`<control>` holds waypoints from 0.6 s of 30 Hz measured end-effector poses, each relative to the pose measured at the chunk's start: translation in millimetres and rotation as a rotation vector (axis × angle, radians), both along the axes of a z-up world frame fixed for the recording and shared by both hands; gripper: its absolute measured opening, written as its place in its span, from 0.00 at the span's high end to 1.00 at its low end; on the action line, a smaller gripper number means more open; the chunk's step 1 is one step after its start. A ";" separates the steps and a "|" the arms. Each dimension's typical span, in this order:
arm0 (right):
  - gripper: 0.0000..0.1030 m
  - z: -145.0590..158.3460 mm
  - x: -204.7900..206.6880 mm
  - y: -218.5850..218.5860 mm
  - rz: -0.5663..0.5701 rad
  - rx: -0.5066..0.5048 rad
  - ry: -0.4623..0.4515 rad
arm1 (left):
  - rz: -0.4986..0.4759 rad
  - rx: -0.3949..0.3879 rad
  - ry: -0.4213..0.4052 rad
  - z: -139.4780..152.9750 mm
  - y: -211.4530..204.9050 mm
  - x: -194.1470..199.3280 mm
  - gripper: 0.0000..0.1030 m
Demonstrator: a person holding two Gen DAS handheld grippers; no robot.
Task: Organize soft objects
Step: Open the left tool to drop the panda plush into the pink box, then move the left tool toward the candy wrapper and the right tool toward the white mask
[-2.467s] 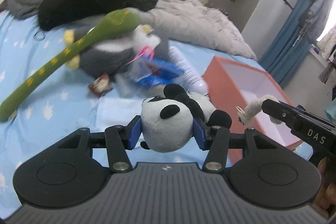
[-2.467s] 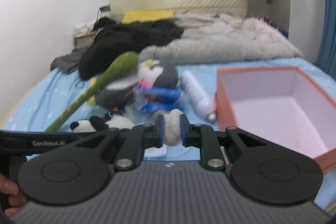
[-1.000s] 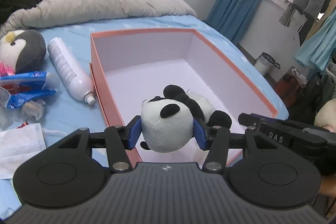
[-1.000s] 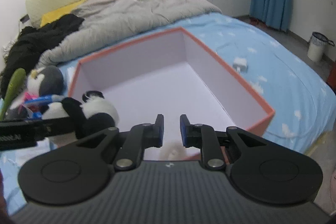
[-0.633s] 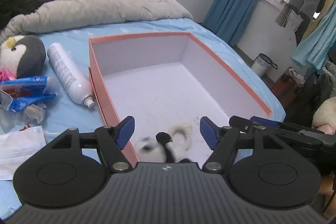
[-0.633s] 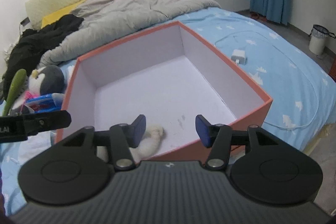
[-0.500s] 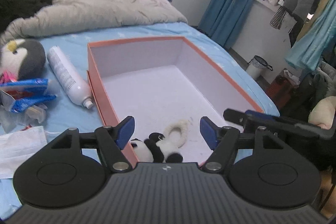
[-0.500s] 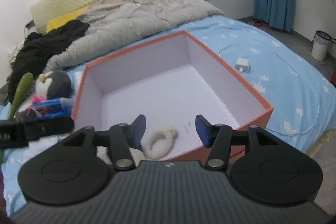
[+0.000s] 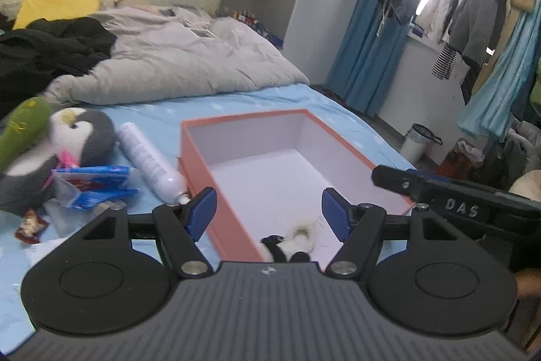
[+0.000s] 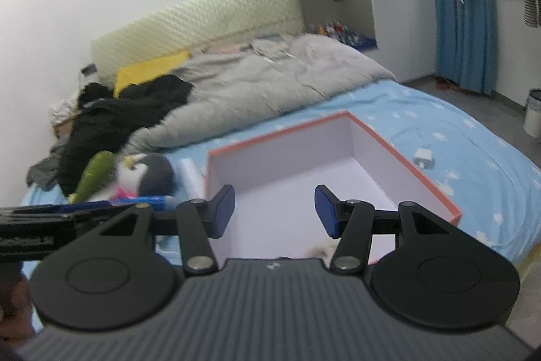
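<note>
Both tilted downward over orange box [image 9: 216,212]: left gripper [image 9: 268,210] and right gripper [image 10: 274,208] gape, nothing between pads. Panda plush [image 9: 284,247] lies inside. Blue-sheeted bed [image 10: 473,164], grey duvet [image 9: 175,63] behind.

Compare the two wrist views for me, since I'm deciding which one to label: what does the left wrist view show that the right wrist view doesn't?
Only the left wrist view shows the panda plush lying in the box's near corner, the red snack wrapper, the whole white spray bottle and the hanging clothes by the window.

Only the right wrist view shows the white charger on the blue sheet.

Both show the orange box, the penguin plush, the green plush, the grey duvet and open, empty jaws.
</note>
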State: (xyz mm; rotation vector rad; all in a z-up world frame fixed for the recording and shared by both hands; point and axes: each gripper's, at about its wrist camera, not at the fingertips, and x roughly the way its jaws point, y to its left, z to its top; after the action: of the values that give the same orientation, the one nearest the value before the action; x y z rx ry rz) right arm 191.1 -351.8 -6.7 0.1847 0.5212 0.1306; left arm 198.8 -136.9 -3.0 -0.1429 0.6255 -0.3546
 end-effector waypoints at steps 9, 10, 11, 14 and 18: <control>0.46 1.1 -14.8 48.0 0.110 0.010 -0.036 | 0.138 -0.011 -0.007 -9.5 65.8 -40.8 0.29; 0.46 -0.5 -16.8 52.5 0.122 0.012 -0.033 | 0.149 -0.017 -0.002 -12.2 72.5 -45.3 0.29; 0.46 -2.1 -18.9 56.8 0.133 0.017 -0.028 | 0.167 -0.020 0.006 -14.6 78.8 -48.5 0.29; 0.46 -8.2 -26.5 69.7 0.156 0.018 -0.017 | 0.190 -0.016 0.009 -23.1 94.8 -59.5 0.29; 0.46 -18.3 -35.0 88.5 0.188 0.009 0.020 | 0.214 -0.026 0.018 -33.8 111.2 -69.7 0.29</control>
State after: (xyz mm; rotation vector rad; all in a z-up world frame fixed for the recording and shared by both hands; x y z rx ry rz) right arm 156.1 -263.3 -24.9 0.1458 0.5577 0.3149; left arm 129.2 -25.7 -36.8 -0.2355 0.6169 -0.1553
